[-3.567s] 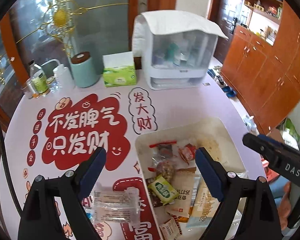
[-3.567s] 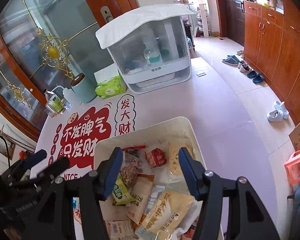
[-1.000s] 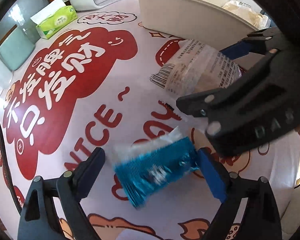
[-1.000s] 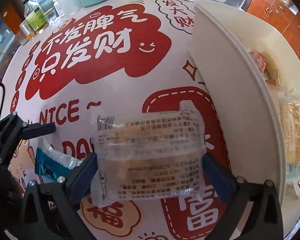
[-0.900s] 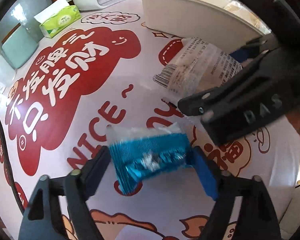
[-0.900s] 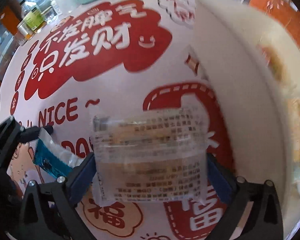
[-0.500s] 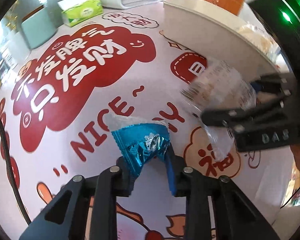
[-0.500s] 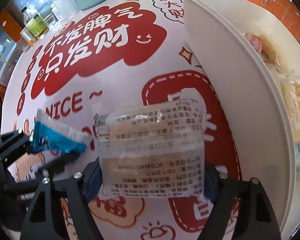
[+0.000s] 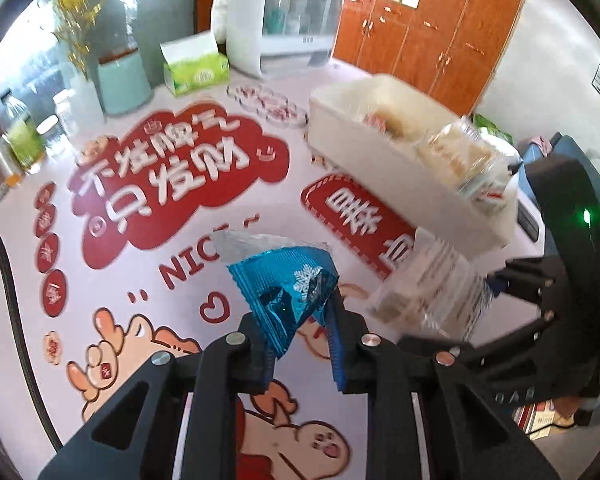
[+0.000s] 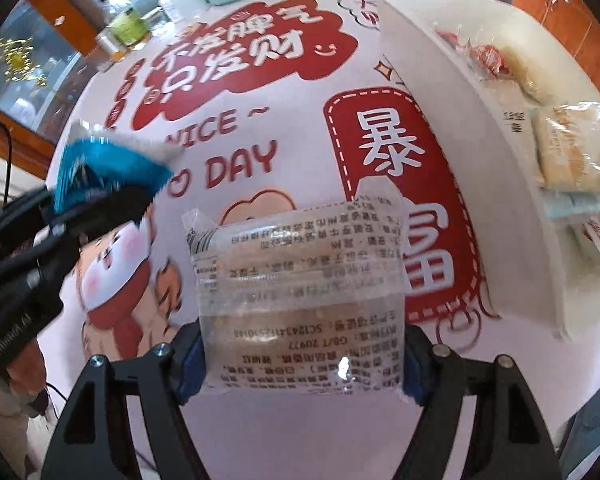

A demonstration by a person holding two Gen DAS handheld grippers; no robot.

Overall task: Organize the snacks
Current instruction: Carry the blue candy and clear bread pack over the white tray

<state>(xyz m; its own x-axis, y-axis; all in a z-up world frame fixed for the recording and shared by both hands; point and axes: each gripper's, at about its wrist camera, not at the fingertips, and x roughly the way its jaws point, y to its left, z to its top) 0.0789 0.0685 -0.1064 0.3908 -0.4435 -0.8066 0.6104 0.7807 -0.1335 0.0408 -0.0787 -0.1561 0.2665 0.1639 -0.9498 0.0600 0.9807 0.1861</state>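
A crumpled blue foil snack packet (image 9: 284,280) is pinched between the pads of my left gripper (image 9: 300,320), whose jaws are still closing on it, above the printed tablecloth. My right gripper (image 10: 300,360) grips a clear-wrapped printed snack pack (image 10: 300,288) by its two sides, its jaws still closing too. In the right wrist view the blue packet (image 10: 100,168) hangs at the left. In the left wrist view the clear pack (image 9: 428,288) hangs at the right, blurred. The white snack bin (image 10: 480,160) with several packets inside stands to the right of both.
At the table's far side stand a green tissue box (image 9: 194,68), a teal canister (image 9: 122,80), a white covered appliance (image 9: 276,28) and bottles (image 9: 20,136). Wooden cabinets (image 9: 440,32) line the room behind the bin.
Both grippers went from open around their packets to closed on them. Both packets have left the table and risen, and the left gripper has rolled and tilted up toward the room.
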